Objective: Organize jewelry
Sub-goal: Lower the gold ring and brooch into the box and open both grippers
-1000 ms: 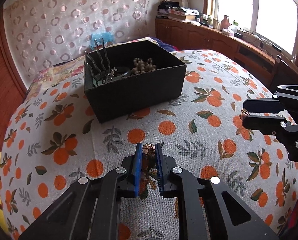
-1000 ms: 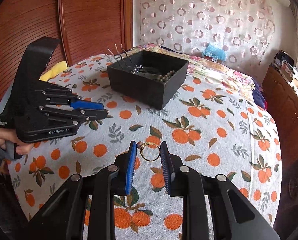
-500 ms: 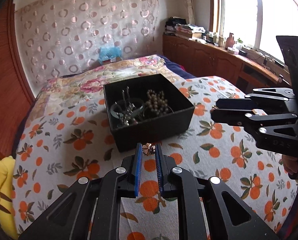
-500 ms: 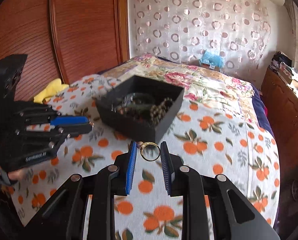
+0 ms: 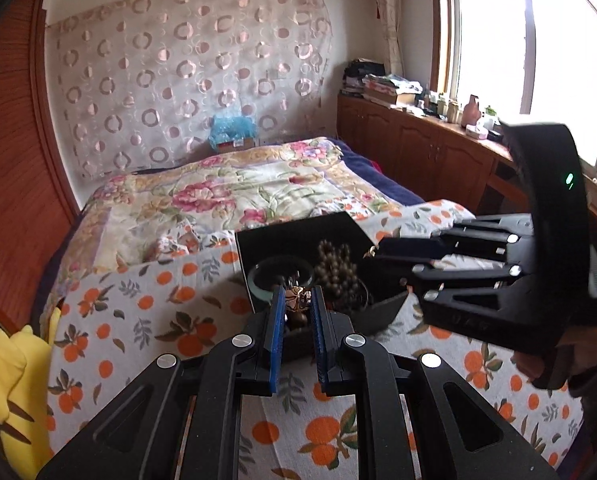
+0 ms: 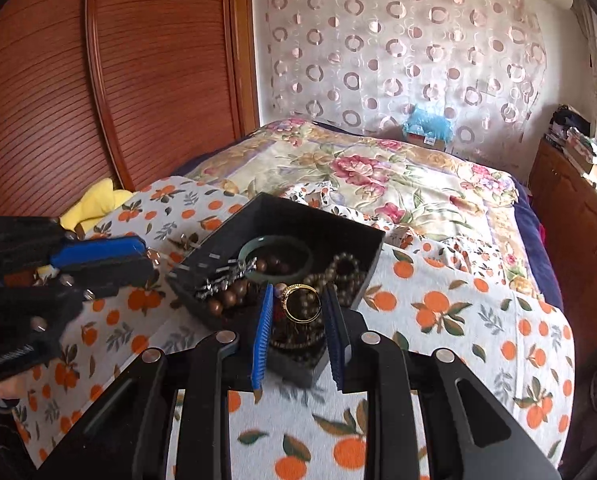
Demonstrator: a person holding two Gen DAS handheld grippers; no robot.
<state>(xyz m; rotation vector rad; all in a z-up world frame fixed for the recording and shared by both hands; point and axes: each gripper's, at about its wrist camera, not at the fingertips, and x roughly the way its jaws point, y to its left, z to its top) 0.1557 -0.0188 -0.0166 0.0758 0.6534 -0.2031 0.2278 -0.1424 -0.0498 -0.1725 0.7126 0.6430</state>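
No text can be read with certainty. The left tool (image 6: 98,264), seen from the right wrist, carries a small white marking on its black body, too blurred to read. The right tool (image 5: 382,254), seen from the left wrist, bears faint embossed letters on its side, also illegible.

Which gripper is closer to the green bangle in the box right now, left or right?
Right, though it's close. The right gripper, holding a gold ring, sits over the black box just beside the green bangle. The left gripper hangs at the box's near edge.
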